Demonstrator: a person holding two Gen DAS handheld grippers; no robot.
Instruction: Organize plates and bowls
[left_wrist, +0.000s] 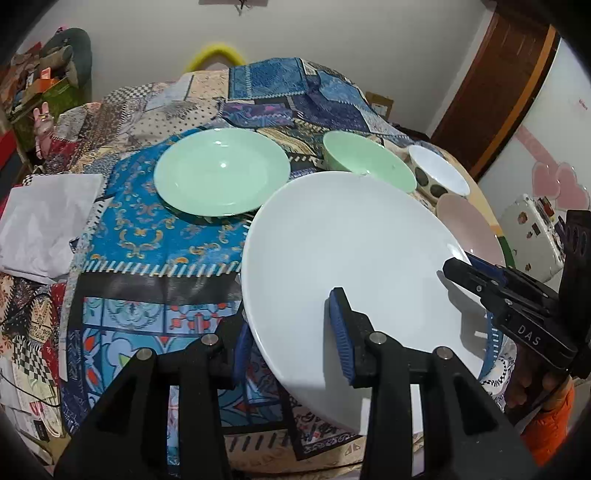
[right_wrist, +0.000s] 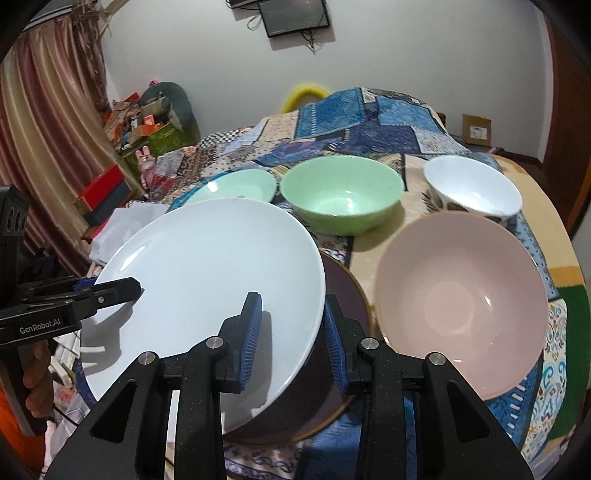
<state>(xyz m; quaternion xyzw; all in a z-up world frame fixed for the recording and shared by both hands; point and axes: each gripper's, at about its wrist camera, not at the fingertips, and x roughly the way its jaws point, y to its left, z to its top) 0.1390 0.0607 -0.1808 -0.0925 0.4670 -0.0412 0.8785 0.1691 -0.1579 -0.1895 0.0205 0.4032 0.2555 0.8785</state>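
Observation:
A large white plate (left_wrist: 343, 258) (right_wrist: 207, 280) is held tilted above the table by both grippers. My left gripper (left_wrist: 291, 339) straddles its near-left rim with one finger above and one below. My right gripper (right_wrist: 293, 332) clamps its right rim; it also shows in the left wrist view (left_wrist: 476, 280). Under the plate's right side lies a dark plate (right_wrist: 343, 295). A green plate (left_wrist: 221, 170), a green bowl (right_wrist: 341, 197), a white patterned bowl (right_wrist: 472, 188) and a pink bowl (right_wrist: 461, 306) stand on the table.
The table wears a patchwork cloth (left_wrist: 155, 236). A white folded cloth (left_wrist: 48, 225) lies at its left edge. Boxes and a toy rabbit (right_wrist: 146, 162) sit by the curtain at the left. A door (left_wrist: 495, 85) stands at the right.

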